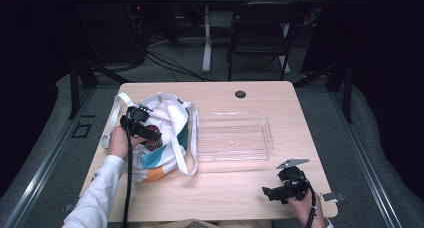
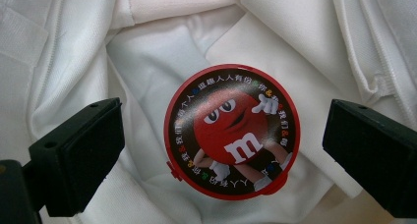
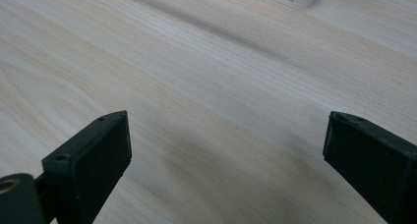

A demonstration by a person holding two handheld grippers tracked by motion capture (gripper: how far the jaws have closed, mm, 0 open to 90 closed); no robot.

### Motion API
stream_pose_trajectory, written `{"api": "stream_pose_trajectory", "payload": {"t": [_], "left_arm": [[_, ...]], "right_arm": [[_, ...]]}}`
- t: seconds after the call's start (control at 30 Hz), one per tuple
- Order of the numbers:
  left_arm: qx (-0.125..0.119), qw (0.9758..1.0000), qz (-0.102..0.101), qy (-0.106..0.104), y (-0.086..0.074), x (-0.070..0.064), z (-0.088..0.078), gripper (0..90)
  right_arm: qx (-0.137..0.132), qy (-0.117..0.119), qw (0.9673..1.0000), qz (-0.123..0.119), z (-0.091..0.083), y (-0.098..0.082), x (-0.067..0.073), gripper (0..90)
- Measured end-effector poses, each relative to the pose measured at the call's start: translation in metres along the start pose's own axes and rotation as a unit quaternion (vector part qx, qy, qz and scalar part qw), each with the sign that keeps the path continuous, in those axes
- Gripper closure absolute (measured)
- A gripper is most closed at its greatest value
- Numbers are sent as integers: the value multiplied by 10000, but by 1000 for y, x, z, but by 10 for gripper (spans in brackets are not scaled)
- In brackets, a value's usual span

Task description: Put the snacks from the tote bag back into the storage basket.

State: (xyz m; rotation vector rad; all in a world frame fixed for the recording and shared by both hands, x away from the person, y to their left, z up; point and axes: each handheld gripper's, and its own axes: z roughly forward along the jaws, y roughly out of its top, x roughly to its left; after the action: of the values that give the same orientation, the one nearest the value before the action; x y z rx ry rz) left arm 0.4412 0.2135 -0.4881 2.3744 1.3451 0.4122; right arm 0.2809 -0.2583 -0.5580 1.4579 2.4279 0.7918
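Reaching into the tote bag (image 1: 160,138) for a round candy tin (image 2: 232,131).
The tin is seen lying on the white lining, untouched between the spread jaws of the left gripper (image 2: 221,150); the right gripper (image 3: 226,160) is held wide apart over the table (image 3: 206,76).

Bright tabletop, dark surroundings, soft focus

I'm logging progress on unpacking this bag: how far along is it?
Hardly begun, by the look of it. The clear plastic tray holds nothing yet. In hand: the left gripper, jaws open, sits inside the white fabric tote bag around the round red candy tin, not gripping it. Left: grasping and moving it. The right gripper is open over the wooden table.
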Motion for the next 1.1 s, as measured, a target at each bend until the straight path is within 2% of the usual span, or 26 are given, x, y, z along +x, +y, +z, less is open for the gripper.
{"api": "stream_pose_trajectory", "payload": {"t": [0.23,0.57,0.77,1.1], "left_arm": [[178,9998,88,18,1,-1,5,54],[242,9996,154,12,1,-2,7,103],[231,9997,106,33,0,-1,8,131],[328,9993,140,84,3,-2,14,159]], "right_arm": [[9,-1,10000,-3,0,0,0,38],[-4,-18,10000,-15,0,0,0,38],[10,1,10000,-19,0,0,0,38],[8,-9,10000,14,0,0,0,38]]}}
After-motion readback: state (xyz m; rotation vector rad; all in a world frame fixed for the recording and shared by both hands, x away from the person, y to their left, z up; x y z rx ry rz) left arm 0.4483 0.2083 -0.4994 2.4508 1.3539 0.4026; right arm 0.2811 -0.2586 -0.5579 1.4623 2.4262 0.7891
